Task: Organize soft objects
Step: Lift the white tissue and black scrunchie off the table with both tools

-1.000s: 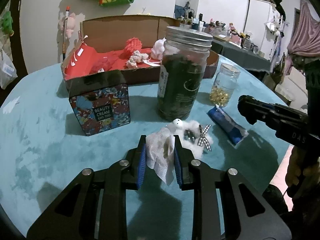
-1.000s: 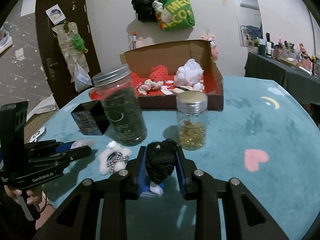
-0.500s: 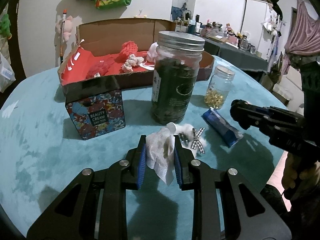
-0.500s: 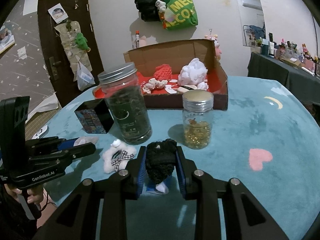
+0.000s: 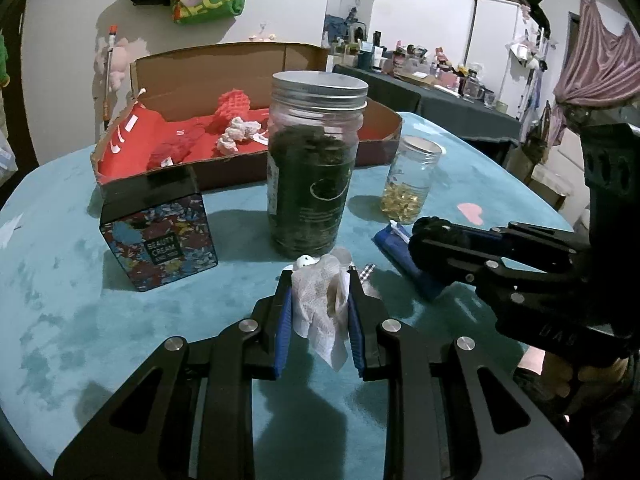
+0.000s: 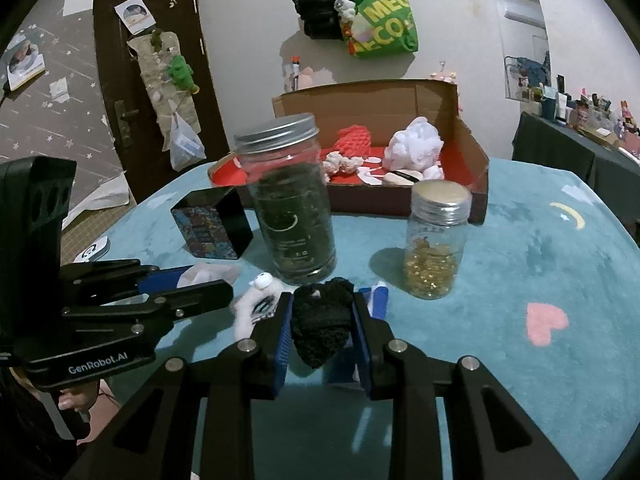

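Left wrist view: the left hand-held gripper pinches a white gauzy wad above the teal worktop. Right hand-held gripper pinches a black knitted lump.

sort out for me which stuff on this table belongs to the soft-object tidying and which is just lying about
Part of the job:
- white mesh cloth in the left claw
- black knitted piece in the right claw
- white plush toy
- cardboard box

Just lying about:
- big jar
- small jar
- beauty cream tin
- blue packet

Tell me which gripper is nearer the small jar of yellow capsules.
Right. The right gripper, shut on a black soft thing, sits just beside the small jar; the left gripper is farther, beyond the big jar.
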The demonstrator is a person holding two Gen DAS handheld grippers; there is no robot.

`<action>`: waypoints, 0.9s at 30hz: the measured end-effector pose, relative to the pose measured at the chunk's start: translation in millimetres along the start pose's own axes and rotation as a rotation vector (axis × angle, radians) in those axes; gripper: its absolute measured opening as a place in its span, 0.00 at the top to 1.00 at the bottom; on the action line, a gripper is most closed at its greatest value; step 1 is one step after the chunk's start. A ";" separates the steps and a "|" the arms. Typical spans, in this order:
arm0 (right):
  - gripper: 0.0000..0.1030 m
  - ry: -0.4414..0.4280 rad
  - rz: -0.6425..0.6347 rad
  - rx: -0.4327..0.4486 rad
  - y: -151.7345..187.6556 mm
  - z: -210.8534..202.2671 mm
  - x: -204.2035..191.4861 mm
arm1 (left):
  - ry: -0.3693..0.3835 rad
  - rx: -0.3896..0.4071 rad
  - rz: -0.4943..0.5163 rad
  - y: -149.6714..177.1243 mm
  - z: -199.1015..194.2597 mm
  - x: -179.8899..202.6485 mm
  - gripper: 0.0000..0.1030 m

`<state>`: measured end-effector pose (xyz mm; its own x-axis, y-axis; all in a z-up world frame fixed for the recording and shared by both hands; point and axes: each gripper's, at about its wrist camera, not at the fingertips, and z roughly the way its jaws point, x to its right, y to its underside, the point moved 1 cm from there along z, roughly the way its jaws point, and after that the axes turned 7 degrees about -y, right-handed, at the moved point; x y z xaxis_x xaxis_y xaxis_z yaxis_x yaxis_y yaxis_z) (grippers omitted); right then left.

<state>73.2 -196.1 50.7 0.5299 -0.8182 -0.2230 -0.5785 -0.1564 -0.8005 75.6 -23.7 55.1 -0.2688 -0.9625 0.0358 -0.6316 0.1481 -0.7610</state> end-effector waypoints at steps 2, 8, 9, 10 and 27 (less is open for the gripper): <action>0.71 -0.001 -0.002 -0.002 0.0 0.3 -0.1 | 0.001 0.001 0.001 0.0 0.1 0.8 0.78; 0.71 -0.001 -0.002 -0.002 0.0 0.5 0.0 | 0.006 0.001 0.001 0.1 -0.4 0.2 0.78; 0.71 0.000 -0.003 -0.003 0.0 0.6 0.1 | 0.005 0.001 0.002 0.1 -0.4 0.0 0.78; 0.71 0.003 -0.003 -0.004 0.1 0.9 0.3 | 0.004 0.001 0.001 0.2 -0.5 0.2 0.78; 0.71 0.080 0.086 -0.014 -4.5 -15.2 44.6 | -0.063 -0.044 -0.078 2.9 -5.4 -47.2 0.78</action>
<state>90.0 -240.2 52.8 0.4268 -0.8704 -0.2454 -0.6288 -0.0906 -0.7722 82.5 23.4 54.7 -0.1723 -0.9837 0.0514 -0.6808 0.0811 -0.7280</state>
